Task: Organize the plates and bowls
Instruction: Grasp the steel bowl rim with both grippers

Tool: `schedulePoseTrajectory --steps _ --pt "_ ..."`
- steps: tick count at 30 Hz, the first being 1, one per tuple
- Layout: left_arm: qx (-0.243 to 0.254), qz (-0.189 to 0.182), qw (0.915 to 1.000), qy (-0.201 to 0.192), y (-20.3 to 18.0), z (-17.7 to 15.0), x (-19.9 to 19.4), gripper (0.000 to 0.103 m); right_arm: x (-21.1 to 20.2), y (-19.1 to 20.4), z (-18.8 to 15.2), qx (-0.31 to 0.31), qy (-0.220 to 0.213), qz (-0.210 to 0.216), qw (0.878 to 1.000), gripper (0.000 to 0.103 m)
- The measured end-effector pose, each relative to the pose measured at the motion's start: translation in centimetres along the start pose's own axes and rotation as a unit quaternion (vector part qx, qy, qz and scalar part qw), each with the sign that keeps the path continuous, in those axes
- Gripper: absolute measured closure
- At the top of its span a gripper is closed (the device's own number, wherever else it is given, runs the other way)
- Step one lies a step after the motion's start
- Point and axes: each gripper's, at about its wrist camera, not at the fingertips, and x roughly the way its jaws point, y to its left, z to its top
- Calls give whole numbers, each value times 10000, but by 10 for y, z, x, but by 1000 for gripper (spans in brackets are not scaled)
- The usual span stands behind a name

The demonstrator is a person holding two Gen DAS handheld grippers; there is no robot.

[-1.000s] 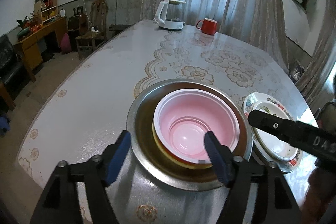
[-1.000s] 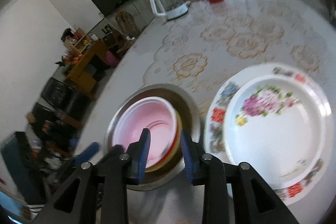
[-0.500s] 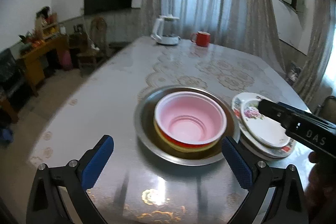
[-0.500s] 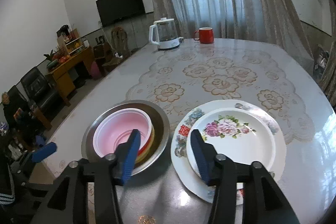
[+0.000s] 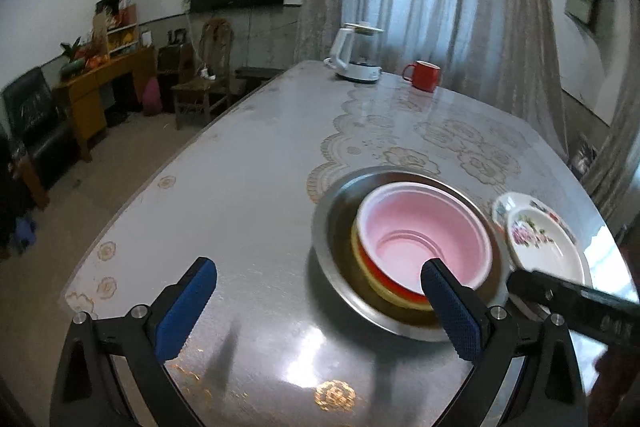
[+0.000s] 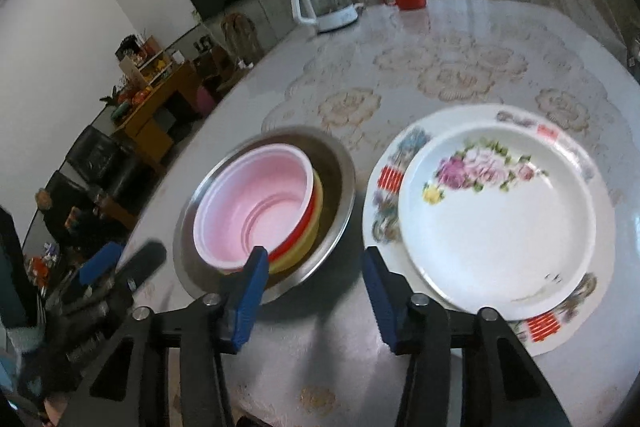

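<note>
A pink bowl (image 5: 420,239) sits nested in a red and a yellow bowl inside a wide steel basin (image 5: 332,223). Right of it a white flowered plate (image 5: 548,247) lies on a larger patterned plate. My left gripper (image 5: 316,307) is open and empty, above the table left of the basin. In the right wrist view, my right gripper (image 6: 314,295) is open and empty, near the front edge between the basin (image 6: 340,195) with the pink bowl (image 6: 256,203) and the stacked plates (image 6: 496,223).
A white kettle (image 5: 356,55) and a red mug (image 5: 424,75) stand at the far end of the table (image 5: 248,163). Chairs, a wooden desk and a dark sofa stand on the floor to the left. Curtains hang behind the table.
My left gripper opened wide, pulled back from the pink bowl and shifted left. My right gripper opened wider and drew back from the basin's edge toward the table's front.
</note>
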Motion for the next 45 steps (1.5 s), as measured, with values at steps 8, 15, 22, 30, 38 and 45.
schedulePoseTrajectory --steps 8,15,22,30,38,45 --pt "-548 -346 9978 160 23 5 23 4 21 2 -1 35 273 84 9996 73" --pt "-856 -757 9925 431 33 1 39 26 33 7 -1 -40 255 115 9996 77" --pt "-929 -797 9908 584 40 1 50 49 39 10 1 -20 291 357 9989 77" --pt "-693 -959 9902 744 30 7 57 61 40 6 11 19 354 306 9989 75" --pt "-522 -1131 9879 926 27 5 60 61 47 3 18 86 574 428 9974 71" --pt "-319 -1451 9837 1013 14 -1 55 67 51 8 16 54 698 497 9963 71"
